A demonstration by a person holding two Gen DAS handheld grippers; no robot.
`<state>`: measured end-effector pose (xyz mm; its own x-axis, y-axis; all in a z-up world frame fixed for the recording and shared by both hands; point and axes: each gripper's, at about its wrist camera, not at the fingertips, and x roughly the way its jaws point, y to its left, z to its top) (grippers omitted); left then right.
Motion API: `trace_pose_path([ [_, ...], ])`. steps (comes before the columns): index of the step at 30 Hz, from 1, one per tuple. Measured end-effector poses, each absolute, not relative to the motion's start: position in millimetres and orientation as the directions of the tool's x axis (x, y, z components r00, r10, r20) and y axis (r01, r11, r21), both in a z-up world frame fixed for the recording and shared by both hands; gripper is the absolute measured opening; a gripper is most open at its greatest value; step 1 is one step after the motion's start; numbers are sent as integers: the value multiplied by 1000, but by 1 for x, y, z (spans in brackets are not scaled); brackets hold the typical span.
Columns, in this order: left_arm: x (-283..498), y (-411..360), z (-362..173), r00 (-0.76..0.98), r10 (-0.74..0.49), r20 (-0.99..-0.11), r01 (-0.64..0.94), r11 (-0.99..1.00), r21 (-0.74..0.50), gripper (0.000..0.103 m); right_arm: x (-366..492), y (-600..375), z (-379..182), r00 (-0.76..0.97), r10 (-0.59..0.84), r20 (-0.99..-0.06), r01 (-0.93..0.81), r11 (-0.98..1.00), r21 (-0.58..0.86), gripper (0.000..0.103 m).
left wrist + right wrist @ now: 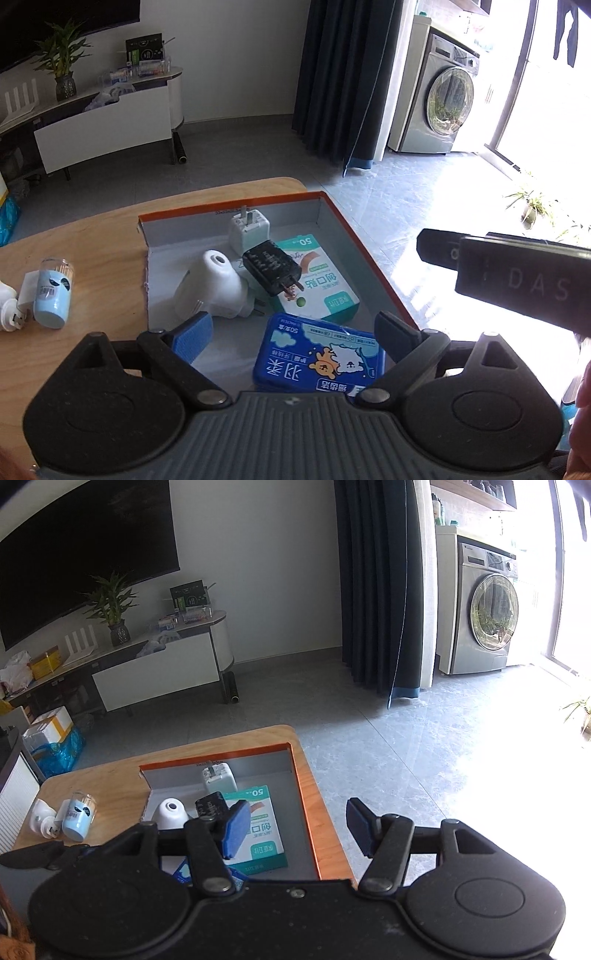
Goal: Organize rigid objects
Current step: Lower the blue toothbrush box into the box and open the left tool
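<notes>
An orange-edged cardboard box (325,206) on the wooden table holds a white charger (248,229), a black charger (271,271), a white plug-in device (212,286), a green-and-white box (317,280) and a blue floss-pick case (319,360). My left gripper (291,338) is open and empty, just above the blue case. My right gripper (295,829) is open and empty, above the box's right edge (306,812); its body shows in the left wrist view (517,280). A light-blue toothpick jar (53,295) and a white plug (9,306) lie on the table left of the box.
The table's (258,738) far edge and right edge drop to a grey tiled floor. Beyond stand a TV cabinet (155,672), a dark curtain (376,590) and a washing machine (487,620).
</notes>
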<state>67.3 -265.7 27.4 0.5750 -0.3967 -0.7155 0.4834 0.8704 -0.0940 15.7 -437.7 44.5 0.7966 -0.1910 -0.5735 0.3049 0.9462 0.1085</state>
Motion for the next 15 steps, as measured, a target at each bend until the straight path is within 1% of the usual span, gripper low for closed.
trace_pose_path([
  [5, 71, -241, 31, 597, -334, -729, 419, 905, -72, 97, 14, -430, 43, 794, -185, -579, 307, 944, 118, 70],
  [9, 73, -224, 36, 607, -314, -730, 380, 921, -80, 97, 15, -417, 39, 790, -142, -596, 269, 955, 129, 71],
  [15, 68, -204, 40, 631, -286, -721, 349, 935, -65, 97, 17, -393, 39, 792, -118, -599, 236, 964, 122, 71],
])
